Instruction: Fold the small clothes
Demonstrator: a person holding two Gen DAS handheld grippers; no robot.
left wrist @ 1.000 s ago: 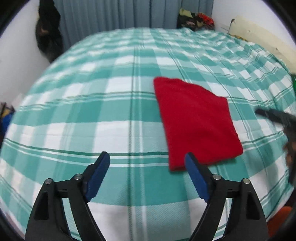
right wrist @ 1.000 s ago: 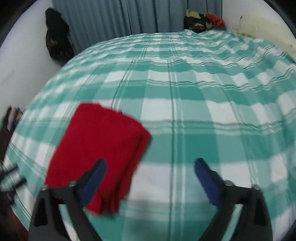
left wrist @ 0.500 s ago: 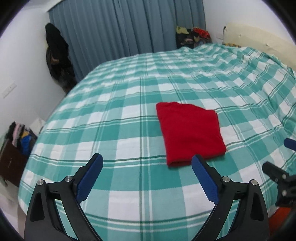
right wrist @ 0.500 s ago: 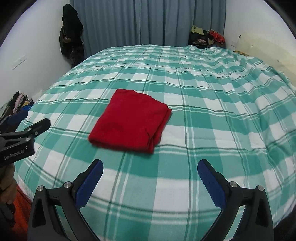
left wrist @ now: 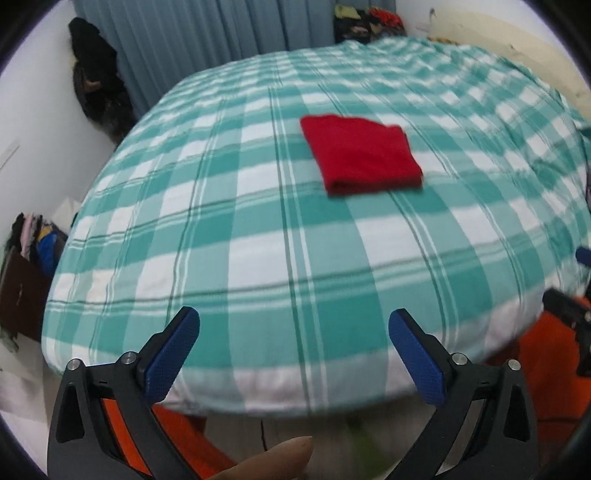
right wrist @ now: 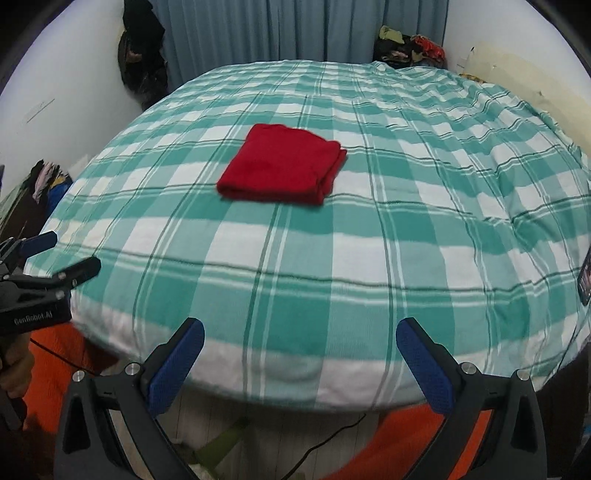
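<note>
A red garment [left wrist: 364, 158] lies folded into a flat rectangle on the green-and-white checked bed [left wrist: 258, 240]; it also shows in the right wrist view [right wrist: 282, 169]. My left gripper [left wrist: 294, 347] is open and empty, held back over the bed's near edge, far from the garment. My right gripper [right wrist: 300, 354] is open and empty, also back at the near edge. The left gripper shows at the left edge of the right wrist view [right wrist: 44, 266].
Blue curtains [right wrist: 295, 29] hang behind the bed. Dark clothes [right wrist: 142, 62] hang on the left wall. A pile of clothes [right wrist: 410, 46] sits at the far right corner. More clothes [left wrist: 33, 236] lie on the floor at left. Orange fabric [right wrist: 406, 443] shows below the bed edge.
Both grippers have pulled back from the folded red garment to the bed's near edge. The garment stays where it lay. Both jaws stay open.
</note>
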